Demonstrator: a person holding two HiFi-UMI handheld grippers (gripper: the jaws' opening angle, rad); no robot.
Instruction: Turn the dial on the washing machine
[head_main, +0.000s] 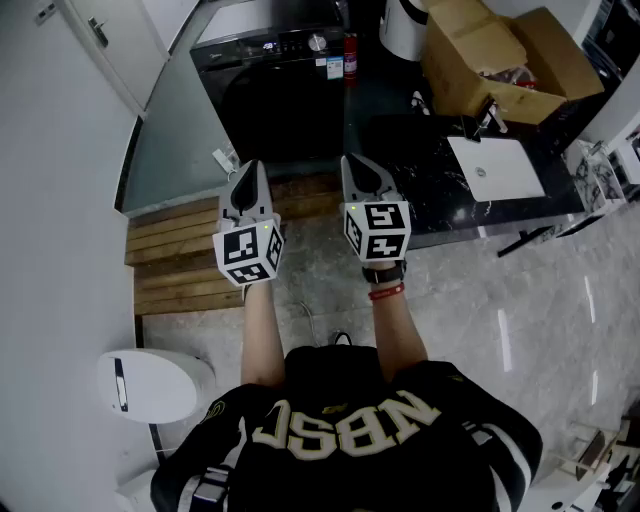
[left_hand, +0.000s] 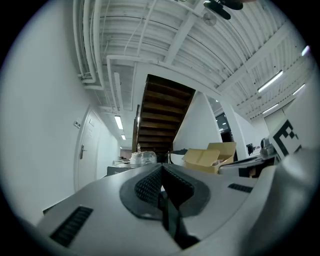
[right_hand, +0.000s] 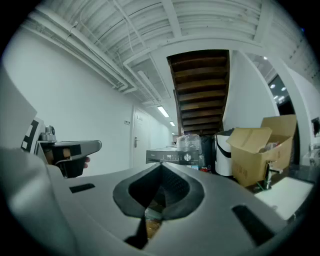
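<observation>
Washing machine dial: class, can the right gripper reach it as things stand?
Probably not yet: the right gripper is well short of the dial, jaws shut. Nothing seems to stand between them, so stepping closer should do.

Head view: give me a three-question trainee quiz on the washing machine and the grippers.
1. True or false: the right gripper is touching the dial on the washing machine.
2. In the head view, what lies to the right of the washing machine? A) cardboard box B) bicycle C) ladder
3. Fill in: the left gripper has its jaws ____, with nothing between them.
Key: 1 false; 2 A; 3 shut.
</observation>
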